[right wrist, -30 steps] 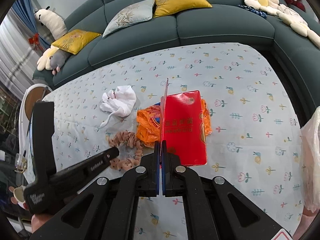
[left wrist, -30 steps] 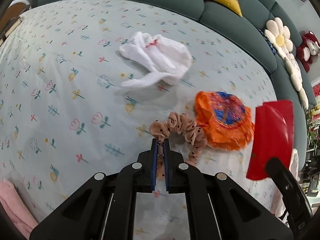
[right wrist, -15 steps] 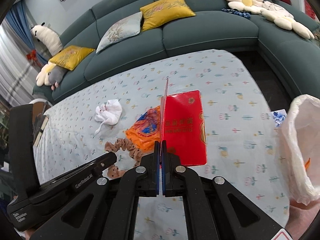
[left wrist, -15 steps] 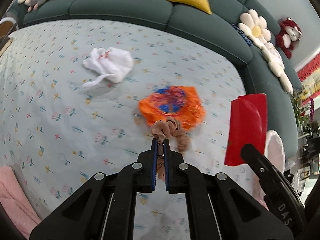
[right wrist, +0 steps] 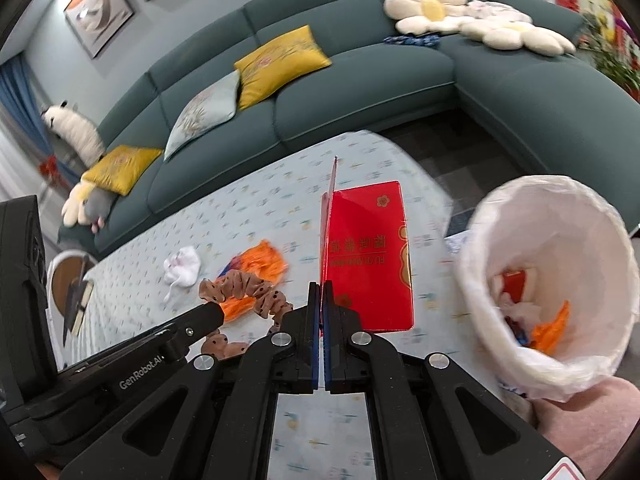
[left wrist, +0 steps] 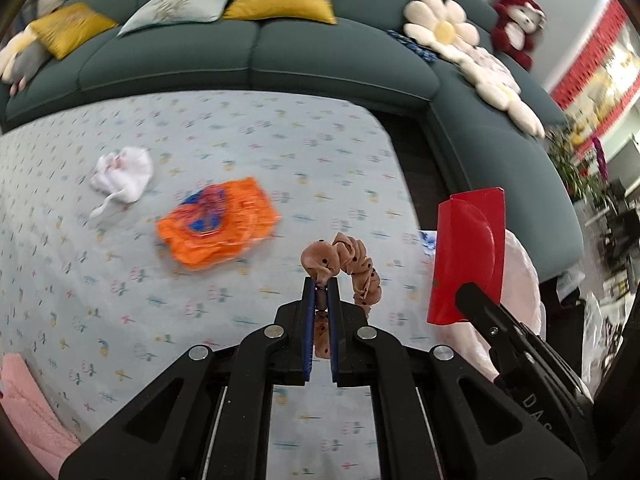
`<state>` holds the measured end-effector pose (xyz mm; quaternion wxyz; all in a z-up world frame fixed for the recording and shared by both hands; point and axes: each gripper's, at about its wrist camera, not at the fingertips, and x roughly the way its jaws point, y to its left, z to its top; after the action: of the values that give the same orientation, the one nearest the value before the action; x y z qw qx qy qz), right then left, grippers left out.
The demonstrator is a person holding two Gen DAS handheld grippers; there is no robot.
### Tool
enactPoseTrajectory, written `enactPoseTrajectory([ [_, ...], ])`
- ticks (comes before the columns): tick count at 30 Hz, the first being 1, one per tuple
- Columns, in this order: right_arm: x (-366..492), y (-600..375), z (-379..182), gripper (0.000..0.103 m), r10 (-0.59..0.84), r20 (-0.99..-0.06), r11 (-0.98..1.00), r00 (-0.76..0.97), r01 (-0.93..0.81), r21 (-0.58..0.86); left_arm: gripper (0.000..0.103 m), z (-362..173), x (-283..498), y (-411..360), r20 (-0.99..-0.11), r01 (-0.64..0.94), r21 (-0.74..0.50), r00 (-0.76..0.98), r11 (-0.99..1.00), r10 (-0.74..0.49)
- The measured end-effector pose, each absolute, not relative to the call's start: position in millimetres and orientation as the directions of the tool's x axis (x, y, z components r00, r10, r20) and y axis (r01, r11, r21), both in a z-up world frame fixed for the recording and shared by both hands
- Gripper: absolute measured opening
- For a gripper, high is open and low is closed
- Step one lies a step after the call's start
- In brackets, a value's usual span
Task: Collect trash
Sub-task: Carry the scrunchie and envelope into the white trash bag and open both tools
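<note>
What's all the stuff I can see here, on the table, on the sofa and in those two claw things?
Scrunchie: one, tan with dark dots, held in the air.
Envelope: one, red, held in the air.
Wrapper: one, orange and blue, on the tablecloth.
Tissue: one, white, crumpled, beyond the wrapper.
Trash bag: one, white, at the right, trash inside.
Tablecloth: one, pale blue, flowered.
Sofa: one, dark teal, behind the table.
Yellow cushions: two, on the sofa.
Flower cushions: two, cream, on the sofa's right.
Left gripper: black, shut on the scrunchie.
Right gripper: black, shut on the envelope.
</note>
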<state>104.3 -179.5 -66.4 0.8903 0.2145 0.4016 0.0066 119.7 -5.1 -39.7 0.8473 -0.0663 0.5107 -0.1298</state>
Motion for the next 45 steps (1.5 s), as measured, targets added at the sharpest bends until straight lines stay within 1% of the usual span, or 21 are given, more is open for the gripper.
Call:
enactPoseTrajectory([
  [16,62.5,-272.4,-74.7,0.001,0.095,-0.704,0.861,0.704,0.297,0.413,0.006,-26.7,96.0,-115.2,-0.850,0.344,-0.173,0.421,0.923,-0.317],
  [25,45.7,-313.9,-87.8,0.001,0.058,-0.713,0.827,0.699,0.366,0.427,0.006,-27.9,89.5,-166.0,-0.850,0.443,-0.172,0.385,0.880,-0.360],
  [31,39.1,-334.5,-96.5,0.001,0.039,-0.723,0.810,0.690,0.402,0.428,0.006,-29.3,91.7,-189.1,-0.848,0.478,-0.194,0.357,0.857,-0.391],
  [32,38.9,-336.0,-97.1,0.001,0.038,-0.724,0.808,0.688,0.405,0.427,0.009,-29.5,92.5,-192.8,-0.848,0.481,-0.197,0.353,0.854,-0.395],
  [34,38.6,-339.6,-99.2,0.002,0.039,-0.727,0.808,0.686,0.407,0.427,0.009,-29.7,93.6,-198.9,-0.848,0.480,-0.201,0.351,0.854,-0.397],
  [36,39.4,-342.6,-100.3,0.005,0.035,-0.730,0.808,0.682,0.410,0.422,0.018,-30.8,94.4,-201.4,-0.850,0.474,-0.199,0.353,0.858,-0.392],
  [37,39.8,-343.8,-100.3,0.009,0.026,-0.732,0.808,0.680,0.416,0.416,0.030,-31.7,95.4,-202.0,-0.851,0.467,-0.199,0.353,0.862,-0.388],
  [38,40.0,-344.2,-100.3,0.010,0.022,-0.732,0.809,0.681,0.418,0.414,0.033,-31.6,95.6,-201.7,-0.850,0.463,-0.201,0.356,0.863,-0.388],
  [42,41.9,-344.2,-102.6,0.012,0.019,-0.737,0.813,0.676,0.418,0.405,0.034,-36.4,96.7,-199.9,-0.855,0.455,-0.202,0.349,0.867,-0.383],
  [45,43.0,-344.2,-103.7,0.017,0.019,-0.737,0.811,0.675,0.421,0.406,0.034,-38.8,97.9,-196.8,-0.857,0.447,-0.204,0.348,0.871,-0.379],
])
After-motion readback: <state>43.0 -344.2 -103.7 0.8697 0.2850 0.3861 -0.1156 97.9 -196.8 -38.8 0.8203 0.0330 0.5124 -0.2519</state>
